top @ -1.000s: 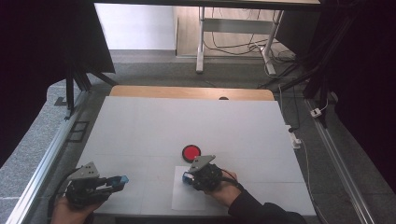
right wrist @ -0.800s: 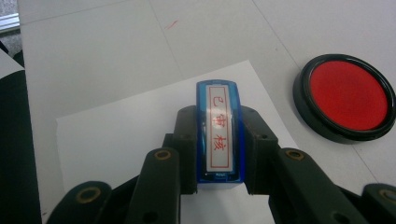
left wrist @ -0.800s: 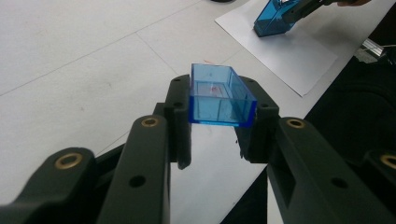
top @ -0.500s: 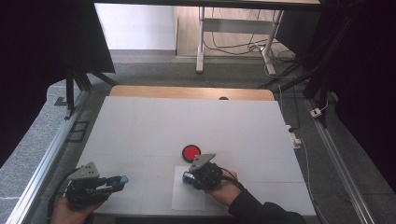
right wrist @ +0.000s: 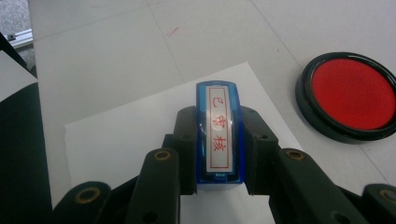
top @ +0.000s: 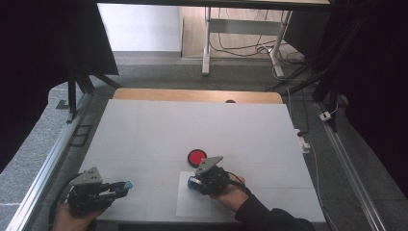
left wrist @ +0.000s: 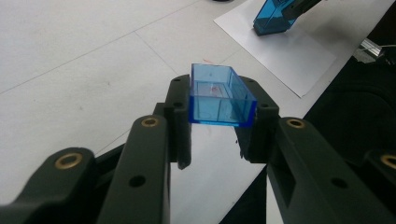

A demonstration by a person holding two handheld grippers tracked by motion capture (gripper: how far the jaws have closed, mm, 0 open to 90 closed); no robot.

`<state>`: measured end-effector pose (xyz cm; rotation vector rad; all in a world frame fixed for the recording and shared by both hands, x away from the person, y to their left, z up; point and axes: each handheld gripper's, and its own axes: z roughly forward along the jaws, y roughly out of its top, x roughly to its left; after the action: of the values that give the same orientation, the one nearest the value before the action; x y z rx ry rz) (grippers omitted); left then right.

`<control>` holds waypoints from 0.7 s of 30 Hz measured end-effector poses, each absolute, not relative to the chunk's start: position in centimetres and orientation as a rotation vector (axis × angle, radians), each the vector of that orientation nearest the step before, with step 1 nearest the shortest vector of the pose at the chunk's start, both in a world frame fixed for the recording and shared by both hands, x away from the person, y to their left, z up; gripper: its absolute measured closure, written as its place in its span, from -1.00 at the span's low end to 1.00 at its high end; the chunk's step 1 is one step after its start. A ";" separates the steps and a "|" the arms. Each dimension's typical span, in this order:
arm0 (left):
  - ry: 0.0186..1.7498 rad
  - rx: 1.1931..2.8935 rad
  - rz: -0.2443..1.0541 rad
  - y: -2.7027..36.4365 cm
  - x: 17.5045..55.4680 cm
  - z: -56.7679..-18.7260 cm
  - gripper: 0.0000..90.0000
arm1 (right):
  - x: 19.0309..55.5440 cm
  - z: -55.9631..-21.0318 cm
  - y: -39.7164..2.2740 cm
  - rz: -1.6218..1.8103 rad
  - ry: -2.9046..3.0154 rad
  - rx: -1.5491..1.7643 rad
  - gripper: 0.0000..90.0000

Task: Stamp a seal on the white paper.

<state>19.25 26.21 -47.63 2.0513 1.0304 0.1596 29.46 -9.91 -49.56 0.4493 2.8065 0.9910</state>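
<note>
**Stamp and its cap held apart over a white worktop**

A blue stamp (right wrist: 218, 135), its white face printed with red characters in a red frame, sits clamped between the closed jaws of the right gripper (top: 195, 182), held above a white sheet of paper (top: 192, 204) near the front edge of the worktop (top: 159, 130). In the right gripper view the stamp's face is turned up toward the camera; its far end stands over the sheet, and whether it touches the paper cannot be told. Just beyond the sheet lies a round ink pad (top: 196, 157), a black-rimmed dish holding a flat red surface, its lid nowhere over it. The pad's right edge is cut off in the right gripper view.

Well to the left, the left gripper (top: 124, 186) has its jaws closed on a clear blue cap (left wrist: 219, 95), an open-topped rectangular shell with nothing inside it but a faint red smear on its floor. The cap is held above the bare worktop near the front corner.

Compared with the picture a second earlier, both grippers, the pad and the sheet sit where they were; no jaw has opened.

From the high view the stamp shows as only a small blue patch at the gripper's tip, and both of the person's forearms are cut off by the lower edge. The characters on the stamp are too small to read with certainty.
</note>
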 end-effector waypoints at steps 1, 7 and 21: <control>1.031 2.050 0.159 26.2 19.3 -47.6 0.51 | 29.5 -49.5 -9.9 0.999 2.802 0.450 0.57; 1.032 2.049 0.159 26.2 19.3 -47.6 0.51 | 29.5 -48.9 -10.2 1.042 2.787 0.459 0.57; 1.030 2.047 0.158 26.2 19.3 -47.6 0.51 | 29.3 -47.1 -11.0 1.139 2.769 0.461 0.57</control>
<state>19.25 26.22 -47.62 2.0474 1.0304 0.1584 29.26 -11.05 -47.14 0.4607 2.7689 1.1389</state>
